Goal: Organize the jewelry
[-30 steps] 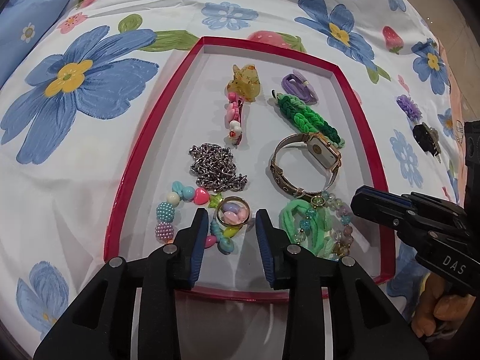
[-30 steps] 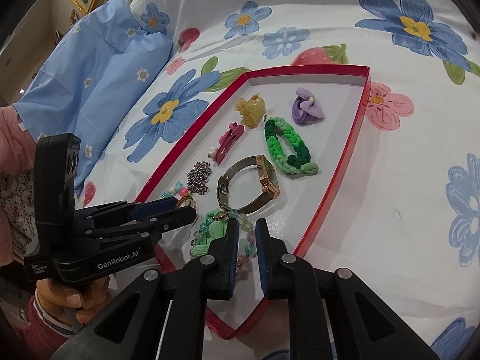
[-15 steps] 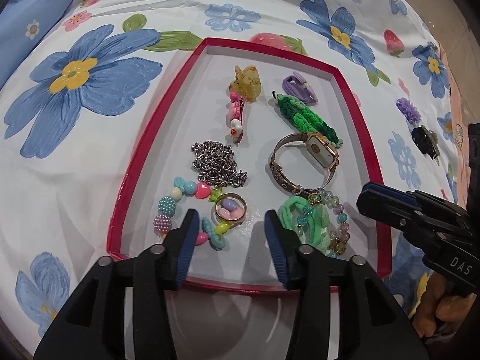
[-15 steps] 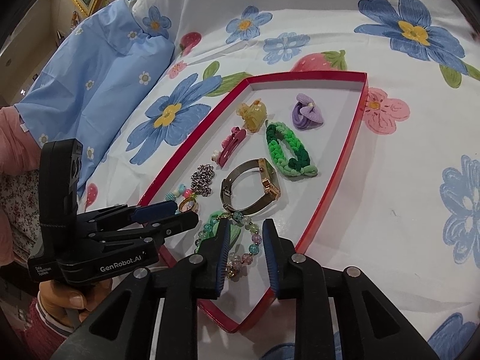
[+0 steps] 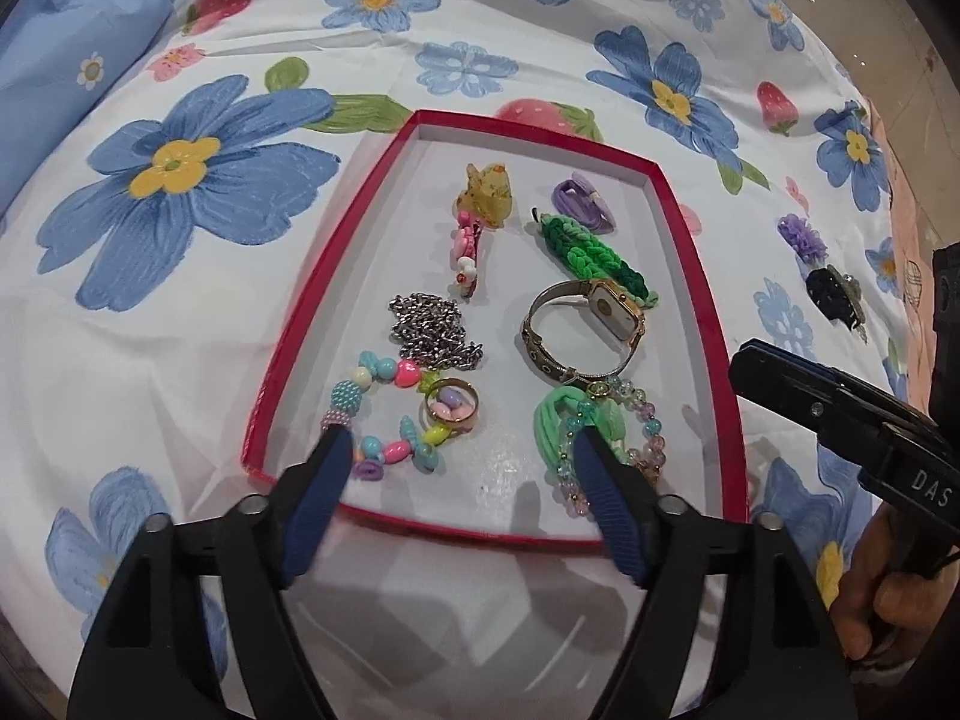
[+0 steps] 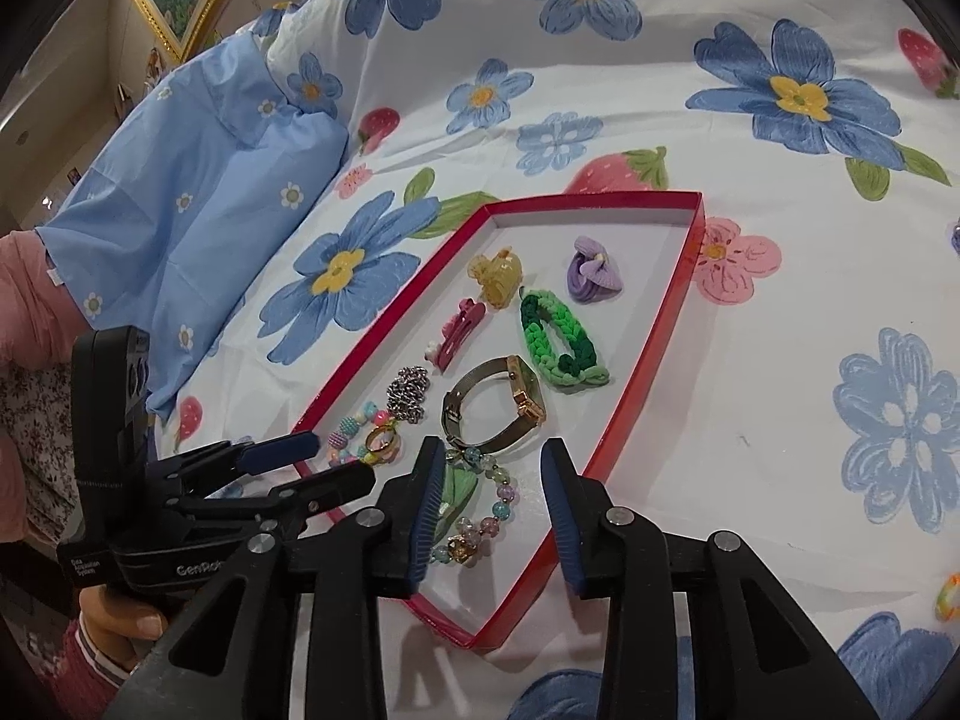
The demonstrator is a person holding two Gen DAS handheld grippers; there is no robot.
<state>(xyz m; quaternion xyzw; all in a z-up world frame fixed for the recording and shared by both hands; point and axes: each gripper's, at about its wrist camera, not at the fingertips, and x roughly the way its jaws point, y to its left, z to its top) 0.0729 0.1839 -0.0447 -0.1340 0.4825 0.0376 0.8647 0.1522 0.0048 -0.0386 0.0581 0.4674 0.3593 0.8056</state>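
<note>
A red-rimmed tray on the flowered bedspread holds the jewelry. In it lie a gold ring inside a pastel bead bracelet, a silver chain, a watch and a green scrunchie with a glass-bead bracelet. My left gripper hovers over the tray's near edge with its jaws opening, and the ring and beads lie untouched below. My right gripper hangs above the glass-bead bracelet, its jaws also opening, and its pads touch nothing.
Farther back in the tray are a green braided band, a purple hair tie, a yellow claw clip and a pink clip. A purple scrunchie and a black piece lie on the bedspread right of the tray. A blue pillow is at the left.
Both grippers' jaws have spread wider and both have drawn up and back from the tray. The ring and the bead bracelets stay lying where they were.
</note>
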